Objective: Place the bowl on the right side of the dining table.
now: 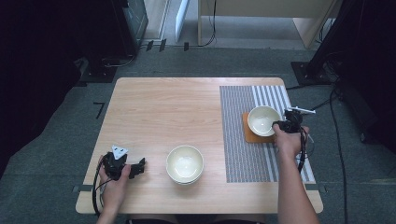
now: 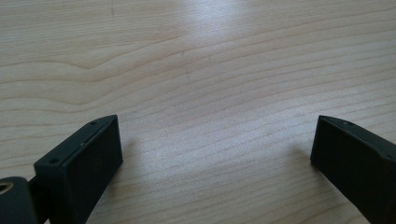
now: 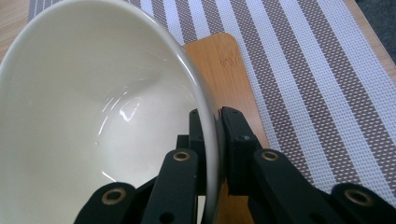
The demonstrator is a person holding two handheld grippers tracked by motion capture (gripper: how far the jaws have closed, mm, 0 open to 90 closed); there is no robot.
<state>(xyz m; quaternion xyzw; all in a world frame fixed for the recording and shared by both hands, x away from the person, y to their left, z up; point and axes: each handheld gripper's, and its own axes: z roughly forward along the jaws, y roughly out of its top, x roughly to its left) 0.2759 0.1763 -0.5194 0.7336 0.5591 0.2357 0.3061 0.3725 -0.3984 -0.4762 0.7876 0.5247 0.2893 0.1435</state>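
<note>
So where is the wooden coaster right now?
In the high view the wooden coaster lies on the striped placemat at the table's right, under the bowl pinched by the right gripper.

The bowl (image 3: pixel 93 116) hides most of the wooden coaster (image 3: pixel 224 70).

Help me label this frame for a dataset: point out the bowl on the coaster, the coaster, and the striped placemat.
bowl (image 1: pixel 262 120), high view, inner floor.
coaster (image 3: pixel 229 70), right gripper view, bare top.
striped placemat (image 1: pixel 238 135), high view, grey area.
</note>
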